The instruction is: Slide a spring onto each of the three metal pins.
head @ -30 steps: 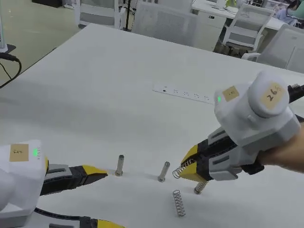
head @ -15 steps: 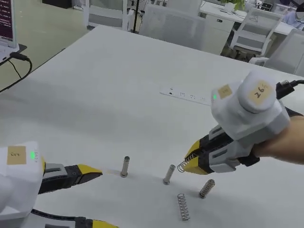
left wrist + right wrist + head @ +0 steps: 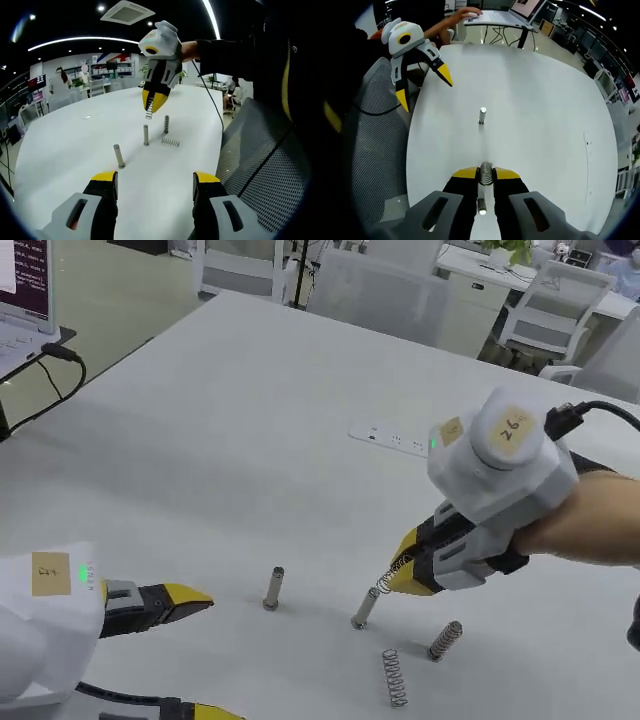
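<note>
Three metal pins stand on the white table: the left pin (image 3: 273, 588), the middle pin (image 3: 365, 608), and a right pin (image 3: 445, 640) that wears a spring. Another spring (image 3: 394, 677) lies loose in front of them. My right gripper (image 3: 400, 580) is shut on a third spring (image 3: 391, 575), whose free end hangs just above and right of the middle pin's top. In the right gripper view the held spring (image 3: 485, 174) sits between the jaws, with the middle pin (image 3: 481, 206) beneath. My left gripper (image 3: 205, 653) is open and holds nothing, left of the pins.
A white power strip (image 3: 395, 441) lies farther back on the table. A laptop (image 3: 25, 285) and a black cable (image 3: 45, 390) are at the far left. Office chairs (image 3: 545, 315) stand beyond the far edge. A mesh chair (image 3: 260, 165) is close behind me.
My right gripper has carried its spring closer to the top of the middle pin. The head camera has shifted; the left gripper has stayed about where it was.
</note>
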Demonstrator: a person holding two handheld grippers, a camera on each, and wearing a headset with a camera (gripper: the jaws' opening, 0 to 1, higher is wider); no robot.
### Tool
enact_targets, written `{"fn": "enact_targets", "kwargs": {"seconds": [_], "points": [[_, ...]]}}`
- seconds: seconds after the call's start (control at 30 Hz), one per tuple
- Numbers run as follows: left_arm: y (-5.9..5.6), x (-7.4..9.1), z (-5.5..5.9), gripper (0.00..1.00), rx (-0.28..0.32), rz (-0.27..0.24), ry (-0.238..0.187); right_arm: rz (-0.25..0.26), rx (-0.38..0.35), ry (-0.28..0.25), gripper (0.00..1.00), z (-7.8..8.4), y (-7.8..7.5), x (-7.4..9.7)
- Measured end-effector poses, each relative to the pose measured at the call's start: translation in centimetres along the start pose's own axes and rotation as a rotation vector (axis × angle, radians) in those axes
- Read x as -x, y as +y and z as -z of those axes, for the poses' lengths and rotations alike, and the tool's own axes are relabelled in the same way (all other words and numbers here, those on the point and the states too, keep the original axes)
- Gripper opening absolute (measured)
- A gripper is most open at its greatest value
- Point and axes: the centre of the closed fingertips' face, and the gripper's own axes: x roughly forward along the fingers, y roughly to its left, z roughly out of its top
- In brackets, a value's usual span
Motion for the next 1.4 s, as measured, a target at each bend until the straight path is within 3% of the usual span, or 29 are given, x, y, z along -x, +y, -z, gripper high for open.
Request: {"fn": "enact_targets", "kwargs": {"seconds": [0.47, 1.4], "points": [[0.4, 0.3, 0.2, 0.55, 0.009, -0.015, -0.005, -0.036, 0.009, 0.048, 0.09, 0.3, -0.3, -1.4], [0.4, 0.1, 0.5, 0.53, 0.010, -0.007, 0.007, -0.073, -0.014, 0.079, 0.09, 1.3, 0.0, -3.9]]}}
